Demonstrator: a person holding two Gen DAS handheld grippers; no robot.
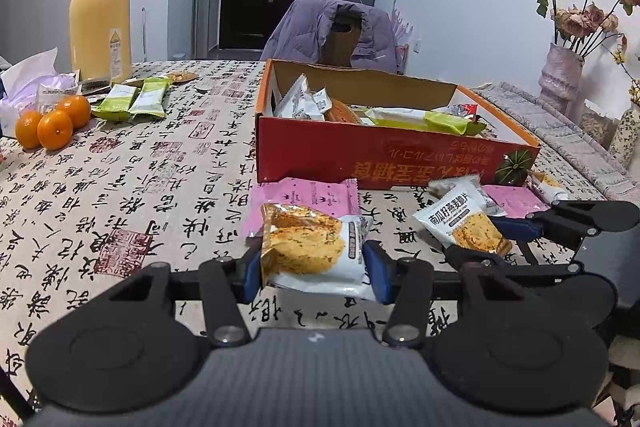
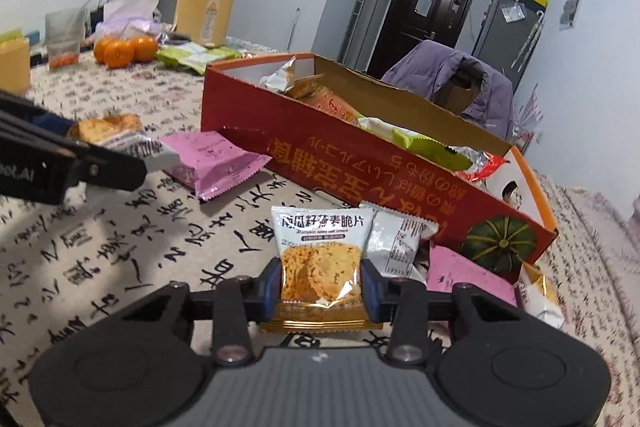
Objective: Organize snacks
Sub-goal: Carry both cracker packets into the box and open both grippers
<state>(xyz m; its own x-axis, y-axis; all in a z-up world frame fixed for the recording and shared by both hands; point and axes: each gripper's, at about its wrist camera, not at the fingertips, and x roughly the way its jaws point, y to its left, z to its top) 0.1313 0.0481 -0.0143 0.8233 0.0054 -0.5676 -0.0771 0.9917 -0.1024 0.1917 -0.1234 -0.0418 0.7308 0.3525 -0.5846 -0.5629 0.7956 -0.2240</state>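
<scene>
An open red cardboard box (image 1: 384, 155) with several snack packets inside stands on the table; it also shows in the right wrist view (image 2: 360, 163). My left gripper (image 1: 314, 267) is shut on a white and orange oat crisp packet (image 1: 308, 247), just in front of a pink packet (image 1: 304, 199). My right gripper (image 2: 322, 287) is shut on a second oat crisp packet (image 2: 320, 267) near the box's front wall. The right gripper also shows in the left wrist view (image 1: 484, 239), the left gripper in the right wrist view (image 2: 116, 147).
Loose on the calligraphy tablecloth (image 1: 140, 187): pink packets (image 2: 208, 155) (image 2: 464, 267), a white packet (image 2: 396, 243), green packets (image 1: 132, 99), three oranges (image 1: 52, 123). A yellow flask (image 1: 100, 11) stands far left, vases with flowers (image 1: 560, 75) right, a chair with a purple jacket (image 1: 332, 31) behind.
</scene>
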